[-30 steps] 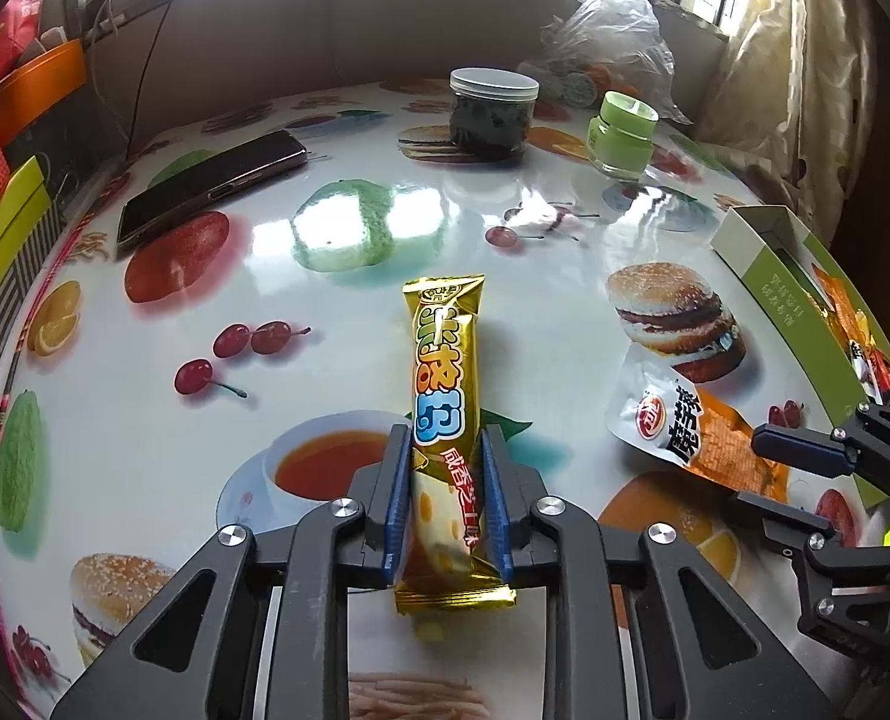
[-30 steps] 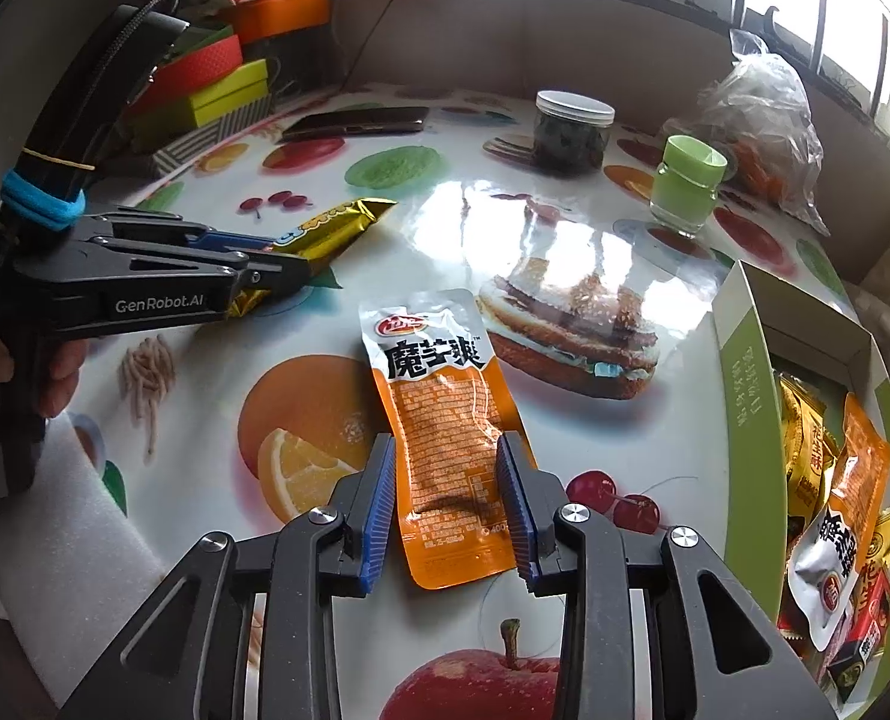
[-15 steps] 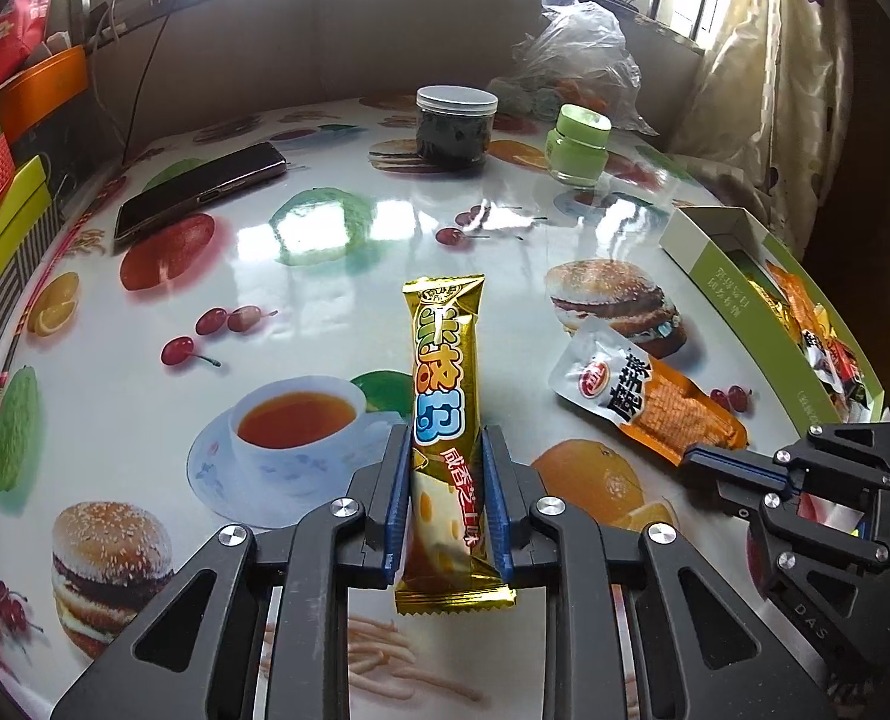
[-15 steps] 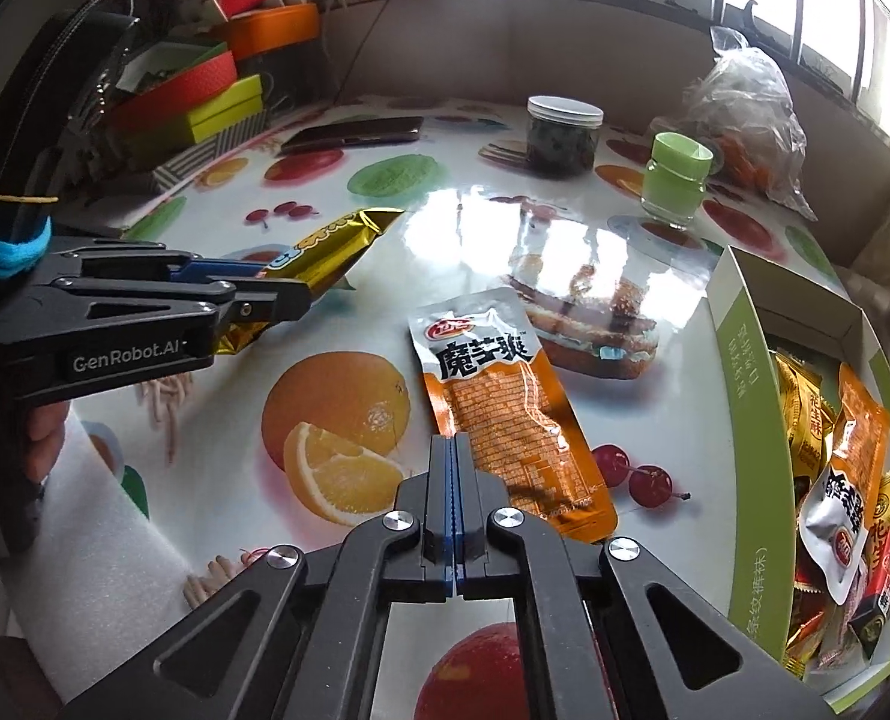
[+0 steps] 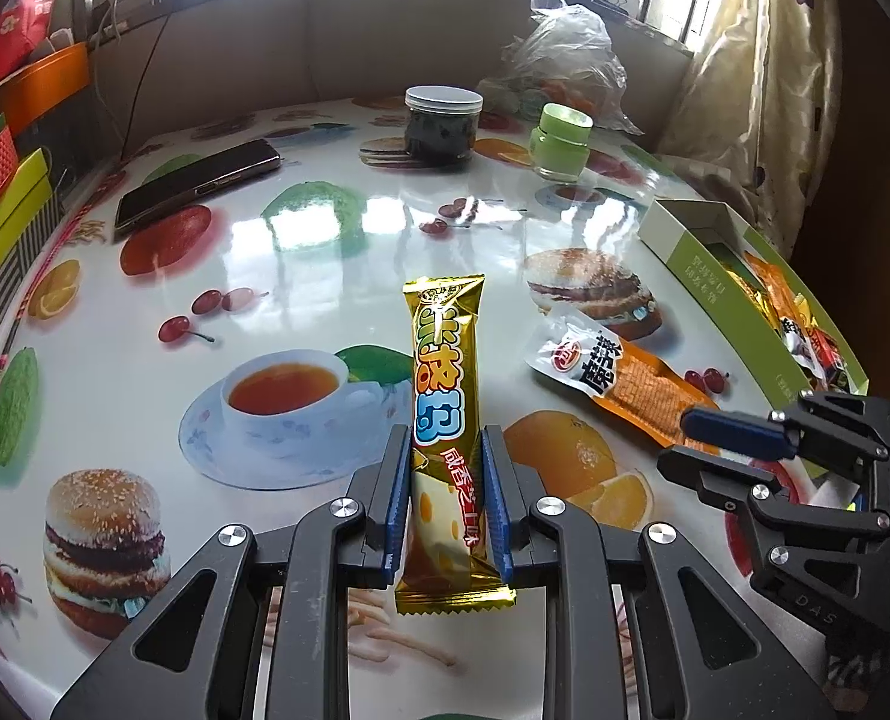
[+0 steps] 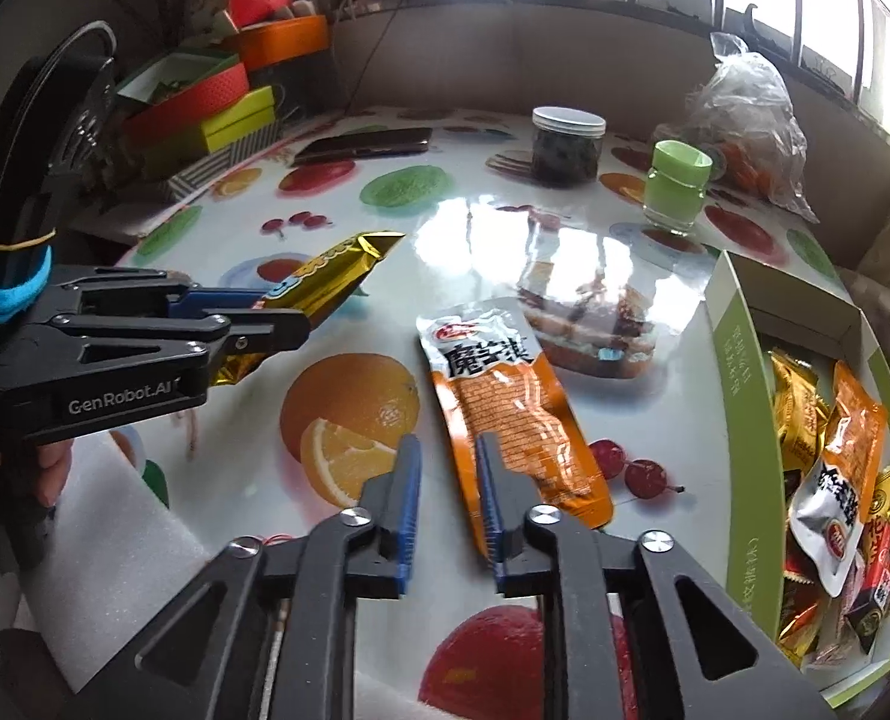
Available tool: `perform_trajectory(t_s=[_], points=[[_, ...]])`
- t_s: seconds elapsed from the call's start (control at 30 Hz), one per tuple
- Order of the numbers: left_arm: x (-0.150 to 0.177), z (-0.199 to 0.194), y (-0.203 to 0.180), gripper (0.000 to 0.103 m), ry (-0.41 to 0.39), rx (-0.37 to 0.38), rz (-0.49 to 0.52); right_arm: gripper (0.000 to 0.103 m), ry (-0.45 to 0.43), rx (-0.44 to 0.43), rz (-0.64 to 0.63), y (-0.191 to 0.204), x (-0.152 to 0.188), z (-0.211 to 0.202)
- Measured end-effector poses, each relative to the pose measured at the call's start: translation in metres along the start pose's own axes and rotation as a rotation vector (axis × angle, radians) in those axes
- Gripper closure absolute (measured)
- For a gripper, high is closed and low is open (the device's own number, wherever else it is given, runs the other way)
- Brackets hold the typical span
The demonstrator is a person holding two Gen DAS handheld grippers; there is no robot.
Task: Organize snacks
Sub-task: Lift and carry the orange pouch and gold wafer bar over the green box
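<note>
We find the left claw (image 5: pixel 448 501) clamped on a gold snack bar (image 5: pixel 445 414), its blue pads pressing both sides of the lower half; the bar is lifted clear of the bench (image 5: pixel 144 408) and points forward. The right claw (image 6: pixel 448 501) has just been opening and now stands parted with nothing gripped. An orange snack pouch (image 6: pixel 505 408) lies flat on the bench just ahead of it; the near corner of the pouch sits beside the right finger, and we cannot tell whether they touch. To the right, a green box (image 6: pixel 745 420) at the bench edge holds several wrapped snacks. At the far side we note a dark jar (image 5: pixel 443 129), a small green jar (image 5: pixel 560 141), a phone (image 5: pixel 198 189) and a plastic bag (image 5: pixel 571 69).
</note>
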State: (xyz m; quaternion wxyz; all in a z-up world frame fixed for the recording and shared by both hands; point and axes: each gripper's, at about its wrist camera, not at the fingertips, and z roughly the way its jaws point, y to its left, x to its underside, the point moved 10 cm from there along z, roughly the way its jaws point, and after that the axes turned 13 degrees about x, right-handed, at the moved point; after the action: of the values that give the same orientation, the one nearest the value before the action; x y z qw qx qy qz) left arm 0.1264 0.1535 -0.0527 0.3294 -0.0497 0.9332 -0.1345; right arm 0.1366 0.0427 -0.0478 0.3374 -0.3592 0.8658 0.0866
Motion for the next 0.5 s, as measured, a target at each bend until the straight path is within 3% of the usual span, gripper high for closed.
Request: perform_trajectory(t_s=[0.07,0.13,0.2,0.27,0.5], points=[[-0.002,0.0,0.003,0.079,-0.006,0.003,-0.015,0.05,-0.004,0.026,0.01,-0.009,-0.006,0.003],[-0.006,-0.001,0.004,0.079,-0.013,0.003,-0.006,0.044,0.01,0.021,0.021,-0.013,-0.009,0.01],[-0.007,0.0,0.006,0.07,-0.01,0.005,-0.005,0.044,0.042,0.018,0.024,-0.016,-0.008,0.02],[-0.01,0.002,0.007,0.055,-0.01,0.007,-0.008,0.043,0.06,0.03,0.012,-0.018,-0.008,0.029],[-0.012,0.017,0.01,0.054,0.03,0.004,-0.016,0.038,0.081,0.05,-0.024,-0.015,-0.013,0.039]])
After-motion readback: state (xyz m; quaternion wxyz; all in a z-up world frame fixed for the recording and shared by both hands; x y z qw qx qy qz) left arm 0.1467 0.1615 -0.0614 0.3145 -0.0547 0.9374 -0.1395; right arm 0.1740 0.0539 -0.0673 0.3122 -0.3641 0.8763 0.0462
